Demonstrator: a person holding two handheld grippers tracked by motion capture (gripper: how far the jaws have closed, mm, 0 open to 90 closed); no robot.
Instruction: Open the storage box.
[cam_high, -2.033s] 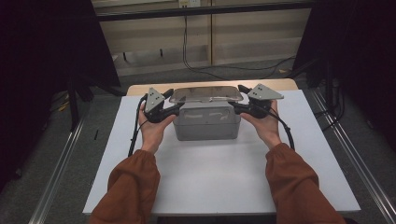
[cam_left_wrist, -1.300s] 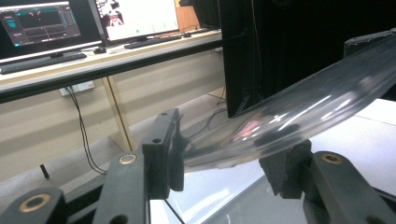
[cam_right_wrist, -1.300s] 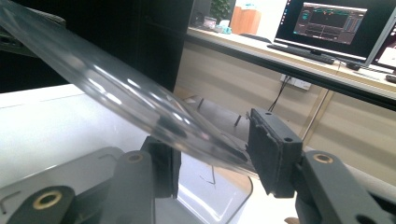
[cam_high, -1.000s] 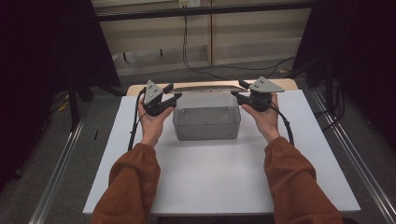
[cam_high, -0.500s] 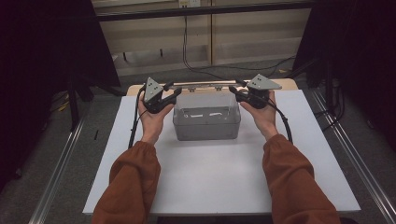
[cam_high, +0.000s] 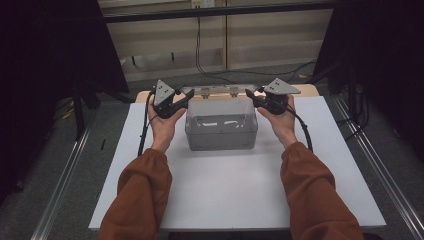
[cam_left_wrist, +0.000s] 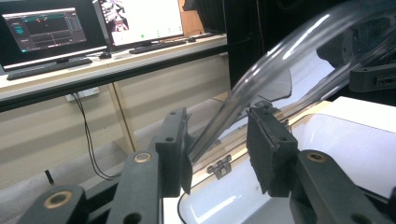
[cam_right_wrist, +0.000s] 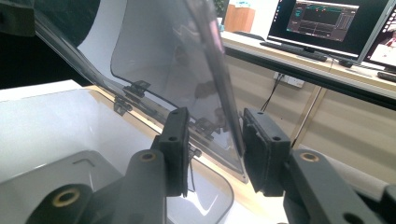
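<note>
A clear plastic box (cam_high: 221, 131) stands at the back middle of the white table (cam_high: 225, 195). Its hinged clear lid (cam_high: 220, 92) is swung up and stands over the back edge. My left gripper (cam_high: 187, 96) holds the lid's left end and my right gripper (cam_high: 251, 95) its right end. In the left gripper view the lid (cam_left_wrist: 280, 60) has its curved rim between the jaws of my left gripper (cam_left_wrist: 217, 144). In the right gripper view the lid (cam_right_wrist: 159, 51) has its edge against a pad of my right gripper (cam_right_wrist: 214, 140). Both pairs of jaws have just been closing on the lid.
A wooden board (cam_high: 310, 90) shows behind the table's far edge. Metal rails (cam_high: 65, 175) run along the floor on both sides, and cables (cam_high: 200, 55) trail at the back. A desk with monitors (cam_left_wrist: 46, 28) stands beyond. The lid's hinges (cam_right_wrist: 133, 88) sit at the box's back rim.
The lid has gone from lying shut on the box to standing raised at the back. Both hands have moved up and away from me with it.
</note>
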